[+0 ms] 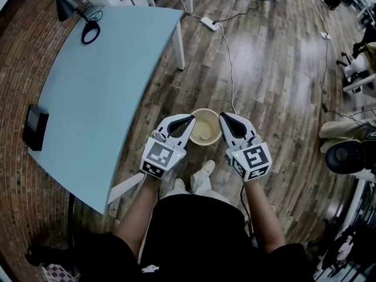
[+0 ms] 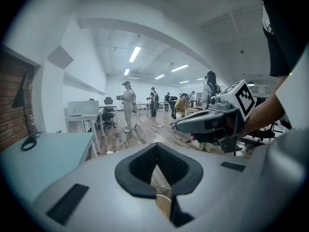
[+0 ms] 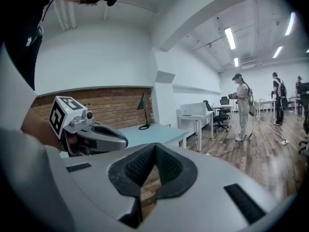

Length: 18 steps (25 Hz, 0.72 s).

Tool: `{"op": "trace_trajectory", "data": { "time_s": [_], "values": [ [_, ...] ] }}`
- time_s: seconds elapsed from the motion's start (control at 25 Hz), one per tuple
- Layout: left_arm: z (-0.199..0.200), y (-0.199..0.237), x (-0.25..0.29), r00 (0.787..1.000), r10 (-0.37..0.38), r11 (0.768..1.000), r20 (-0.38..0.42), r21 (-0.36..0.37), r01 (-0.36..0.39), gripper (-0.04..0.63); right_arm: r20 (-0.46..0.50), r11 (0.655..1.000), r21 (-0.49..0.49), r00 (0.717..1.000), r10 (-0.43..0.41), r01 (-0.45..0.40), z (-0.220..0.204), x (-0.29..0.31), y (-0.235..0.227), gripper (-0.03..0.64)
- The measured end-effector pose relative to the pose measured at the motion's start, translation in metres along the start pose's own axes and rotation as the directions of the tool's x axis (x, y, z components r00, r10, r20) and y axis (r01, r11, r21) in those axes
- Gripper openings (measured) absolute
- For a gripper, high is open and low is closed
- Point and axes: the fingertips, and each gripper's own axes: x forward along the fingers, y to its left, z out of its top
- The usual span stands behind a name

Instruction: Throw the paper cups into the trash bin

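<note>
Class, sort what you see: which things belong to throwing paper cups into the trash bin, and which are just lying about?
Job: trash bin; left gripper; right gripper, both shut, empty.
Lying about: desk lamp, black box on the table; power strip on the floor.

No word, number or brand can be read anywhere. The only printed signs are black-and-white square marker patterns, which carry no letters. One is on the cube (image 1: pixel 160 157) behind the left claw (image 1: pixel 190 121), the other on the cube (image 1: pixel 254 159) behind the right claw (image 1: pixel 222 117). A white mark (image 1: pixel 150 268) on the person's dark clothing, well behind both claws, is too small to read.
</note>
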Motion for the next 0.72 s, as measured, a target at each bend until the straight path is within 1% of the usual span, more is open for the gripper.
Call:
{"op": "trace_trajectory", "data": {
  "time_s": [0.16, 0.4, 0.56, 0.72],
  "values": [
    [0.004, 0.001, -0.025, 1.000, 0.010, 1.000, 0.027, 0.007, -0.010, 0.009, 0.016, 1.000, -0.013, 1.000, -0.001, 0.001, 0.008, -0.005, 0.023, 0.005],
    [-0.002, -0.006, -0.067, 0.999, 0.017, 1.000, 0.049, 0.019, -0.018, 0.009, 0.043, 1.000, -0.029, 0.999, -0.011, 0.013, 0.015, -0.020, 0.061, 0.005],
    [0.000, -0.011, -0.094, 0.996, 0.023, 1.000, 0.092, -0.003, -0.022, 0.009, 0.049, 0.999, -0.045, 0.999, -0.013, 0.016, 0.016, -0.029, 0.085, 0.005],
    [-0.001, -0.018, -0.124, 0.992, 0.018, 1.000, 0.123, 0.004, -0.019, 0.009, 0.060, 0.998, -0.059, 0.998, -0.009, 0.013, 0.018, -0.037, 0.116, 0.005]
  ]
}}
